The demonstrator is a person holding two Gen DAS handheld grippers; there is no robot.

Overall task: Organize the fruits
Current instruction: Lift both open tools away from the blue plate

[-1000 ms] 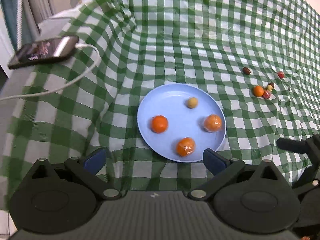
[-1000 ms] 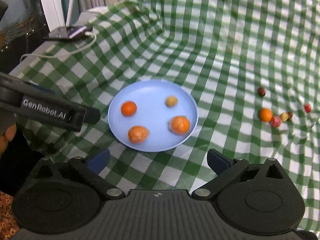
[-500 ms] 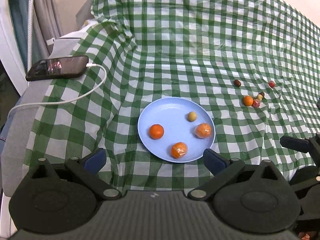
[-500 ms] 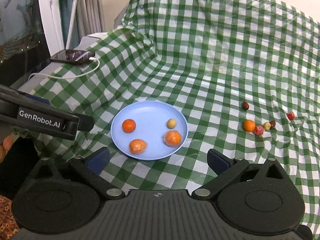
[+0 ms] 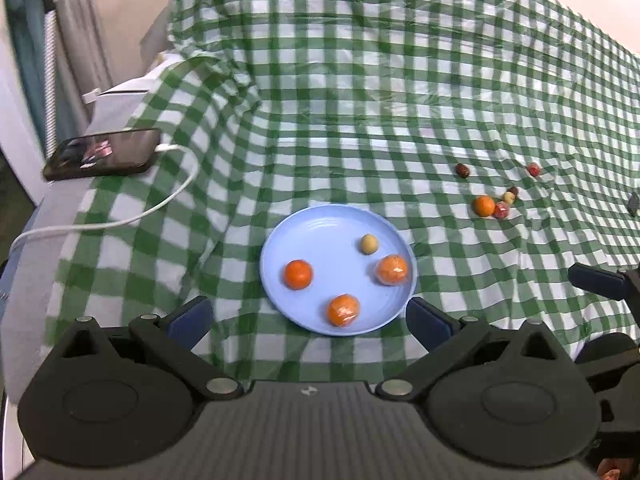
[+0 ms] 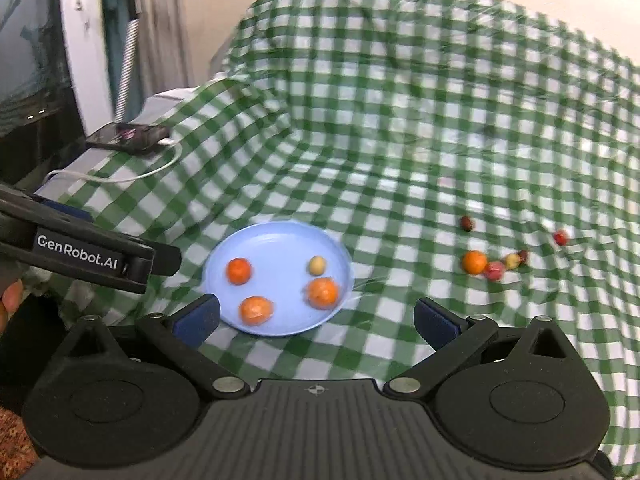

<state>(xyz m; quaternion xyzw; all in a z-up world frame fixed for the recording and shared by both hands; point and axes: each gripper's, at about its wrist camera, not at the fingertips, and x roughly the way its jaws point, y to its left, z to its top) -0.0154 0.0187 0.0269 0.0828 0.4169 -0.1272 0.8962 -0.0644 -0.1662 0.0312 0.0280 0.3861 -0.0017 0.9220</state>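
While wide open, both tools empty

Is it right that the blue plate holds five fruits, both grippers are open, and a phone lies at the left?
Not quite: the plate holds four fruits, three orange and one small yellowish, as the left wrist view shows. Both grippers, left and right, are open, and the phone lies left.

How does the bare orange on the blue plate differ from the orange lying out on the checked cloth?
The bare orange on the round blue plate sits alone on the plate; the loose orange on the green checked cloth lies off the plate, crowded by smaller fruits. The plate one looks deeper orange. Both are round and unwrapped.
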